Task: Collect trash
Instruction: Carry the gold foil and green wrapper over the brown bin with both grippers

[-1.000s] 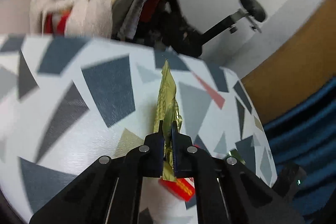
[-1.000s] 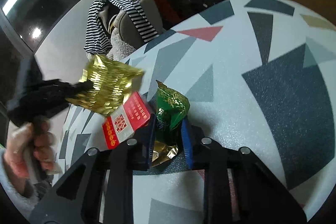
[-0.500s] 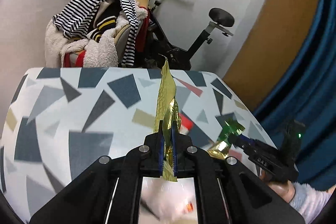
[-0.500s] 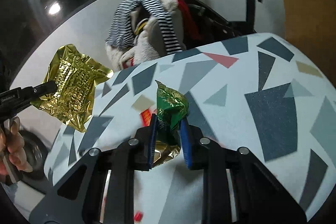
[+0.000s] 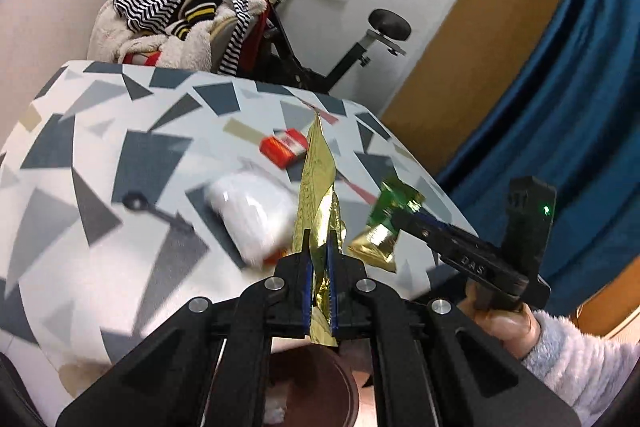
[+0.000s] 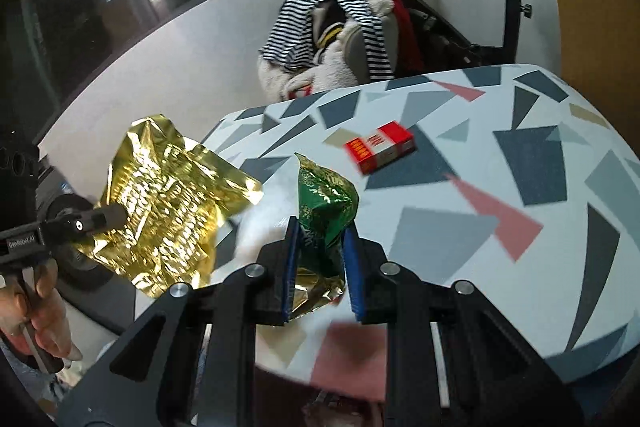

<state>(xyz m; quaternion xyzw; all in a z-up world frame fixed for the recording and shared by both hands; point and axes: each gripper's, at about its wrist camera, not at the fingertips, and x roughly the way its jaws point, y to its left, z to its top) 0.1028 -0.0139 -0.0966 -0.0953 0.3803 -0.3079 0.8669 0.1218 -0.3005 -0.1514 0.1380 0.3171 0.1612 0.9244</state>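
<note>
My left gripper (image 5: 319, 243) is shut on a crumpled gold foil wrapper (image 5: 318, 183), held upright above the near table edge; the wrapper also shows in the right wrist view (image 6: 168, 203). My right gripper (image 6: 320, 227) is shut on a green and gold wrapper (image 6: 326, 199), which also shows in the left wrist view (image 5: 394, 199), held in the air right of the gold one. A red and white box (image 5: 285, 147) lies on the patterned table (image 5: 120, 155). A dark round bin (image 5: 320, 387) sits below my left gripper.
A blurred white object (image 5: 252, 211) and a small black piece (image 5: 152, 211) lie on the table. Behind the table stand a chair heaped with striped clothes (image 5: 184, 15) and an exercise bike (image 5: 360, 39). A blue curtain (image 5: 560, 107) hangs on the right.
Both grippers have lifted off the table and drawn back toward its near edge with their wrappers. The red box stays on the table; the bin has come into view below.
</note>
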